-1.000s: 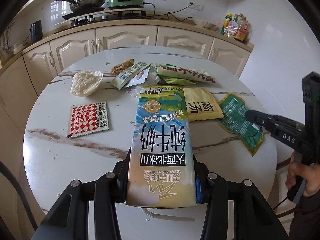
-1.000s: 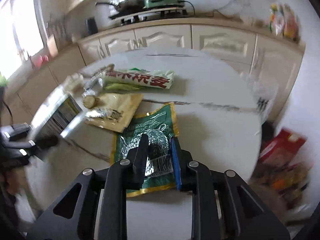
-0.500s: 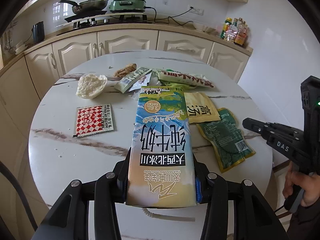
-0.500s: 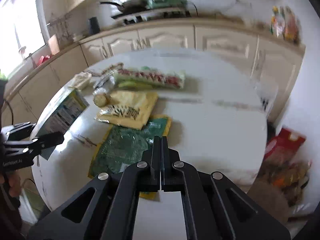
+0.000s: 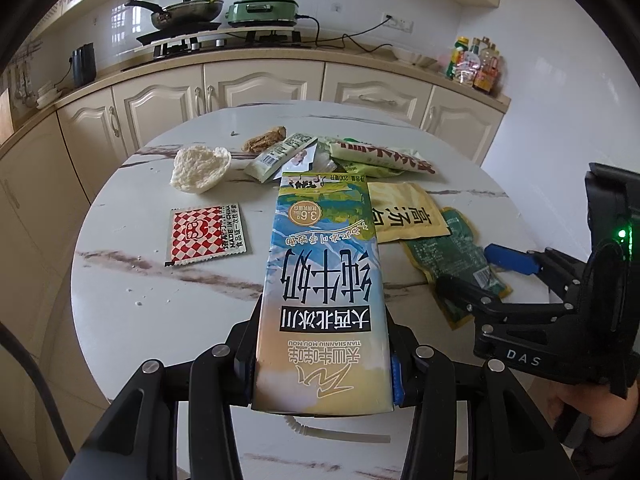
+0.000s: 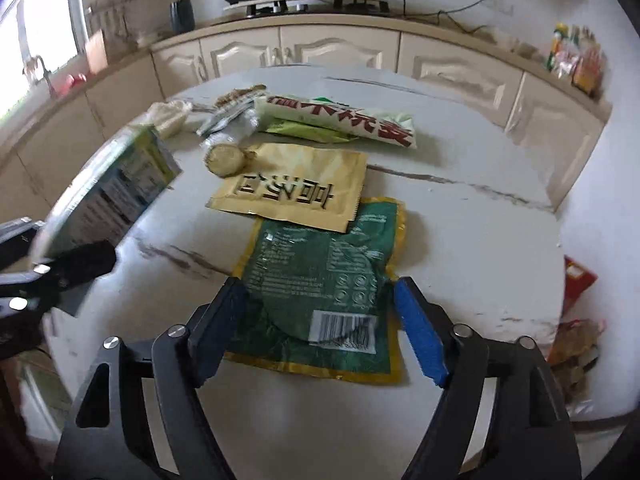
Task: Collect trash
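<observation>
My left gripper (image 5: 322, 344) is shut on a blue and yellow milk carton (image 5: 324, 264), held tilted above the round marble table (image 5: 160, 300). The same carton (image 6: 108, 196) shows blurred at the left of the right wrist view. My right gripper (image 6: 318, 292) hovers low over a flat green packet (image 6: 320, 264). Its jaws are opening wide and the packet lies on the table between them, untouched by the pads. From the left wrist view the right gripper (image 5: 480, 276) sits over the green packet (image 5: 452, 256) near the table's right edge. A yellow packet (image 6: 292, 188) overlaps the green one's far end.
A red checked sachet (image 5: 206, 234), a white rice cake (image 5: 200, 168), a brown scrap (image 5: 264, 140) and a long white packet with red characters (image 6: 340, 120) lie further back. Red boxes and wrappers (image 6: 576, 280) sit on the floor right of the table. Cabinets and a stove stand behind.
The right gripper closed fully, then sprang wide open, sliding along the near side of the table. The green packet shifted and turned. The left gripper still holds the carton the same way.
</observation>
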Demonstrator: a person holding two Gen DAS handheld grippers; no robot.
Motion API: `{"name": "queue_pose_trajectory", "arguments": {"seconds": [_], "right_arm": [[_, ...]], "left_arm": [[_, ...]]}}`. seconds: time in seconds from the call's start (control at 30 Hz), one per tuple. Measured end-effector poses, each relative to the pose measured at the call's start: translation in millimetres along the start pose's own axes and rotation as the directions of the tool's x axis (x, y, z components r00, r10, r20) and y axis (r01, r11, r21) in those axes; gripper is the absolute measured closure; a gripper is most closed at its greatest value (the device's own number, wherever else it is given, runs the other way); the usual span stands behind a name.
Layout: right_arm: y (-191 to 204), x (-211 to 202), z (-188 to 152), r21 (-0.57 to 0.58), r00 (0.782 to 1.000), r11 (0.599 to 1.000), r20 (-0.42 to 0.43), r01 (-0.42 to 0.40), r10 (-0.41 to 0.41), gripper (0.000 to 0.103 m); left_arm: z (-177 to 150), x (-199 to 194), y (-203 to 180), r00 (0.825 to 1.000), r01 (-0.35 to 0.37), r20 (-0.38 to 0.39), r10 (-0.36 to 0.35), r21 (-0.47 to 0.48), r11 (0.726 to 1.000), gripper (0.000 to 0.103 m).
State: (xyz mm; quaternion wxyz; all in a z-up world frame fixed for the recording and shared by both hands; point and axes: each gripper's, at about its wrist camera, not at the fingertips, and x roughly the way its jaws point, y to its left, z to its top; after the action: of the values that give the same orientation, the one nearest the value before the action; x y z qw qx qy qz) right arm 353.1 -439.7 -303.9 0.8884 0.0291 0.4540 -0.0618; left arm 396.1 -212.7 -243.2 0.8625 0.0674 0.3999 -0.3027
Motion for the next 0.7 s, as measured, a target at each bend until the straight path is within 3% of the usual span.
{"name": "queue_pose_trajectory", "arguments": {"seconds": [0.03, 0.13, 0.47, 0.5, 0.53, 0.6, 0.7], "right_arm": [[-0.6, -0.2, -1.2, -0.002, 1.000, 1.000, 0.011, -0.001, 0.001, 0.031], [-4.8, -4.7, -3.7, -0.004, 1.000, 1.000, 0.018, -0.003, 0.003, 0.047], [-12.7, -18.0, -11.7, 0.016, 0.999, 1.000, 0.048, -0.014, 0.013, 0.050], [-14.3, -20.7, -11.8, 0.023, 0.998, 1.000, 0.054, -0.011, 0.010, 0.060], [-16.8, -26.0, -11.0, 0.031, 0.998, 1.000, 0.068, -0.002, -0.001, 0.100], [-25.1, -38.8, -4.7, 0.069, 0.995, 0.997, 0.100, -0.020, 0.013, 0.102], [-23.8, -40.4, 6.4, 0.052, 0.995, 0.998, 0.097, 0.020, -0.025, 0.102]], "left_arm": [[-0.1, -0.3, 1.0, 1.000, 0.002, -0.001, -0.002, -0.001, 1.000, 0.059], [1.0, 0.2, 0.3, 1.000, 0.010, -0.002, -0.010, -0.003, 1.000, 0.059], [1.2, -5.6, 0.8, 0.998, 0.048, 0.026, -0.048, 0.007, 0.999, 0.059], [1.3, -6.7, 1.1, 0.998, 0.051, 0.030, -0.051, 0.007, 0.999, 0.059], [1.0, -9.3, 2.5, 0.998, 0.055, 0.039, -0.056, 0.007, 0.998, 0.059], [3.0, -14.8, 5.2, 0.997, 0.063, 0.054, -0.063, 0.001, 0.998, 0.059], [5.1, -16.6, 10.4, 0.996, 0.066, 0.053, -0.066, 0.003, 0.998, 0.059]]}}
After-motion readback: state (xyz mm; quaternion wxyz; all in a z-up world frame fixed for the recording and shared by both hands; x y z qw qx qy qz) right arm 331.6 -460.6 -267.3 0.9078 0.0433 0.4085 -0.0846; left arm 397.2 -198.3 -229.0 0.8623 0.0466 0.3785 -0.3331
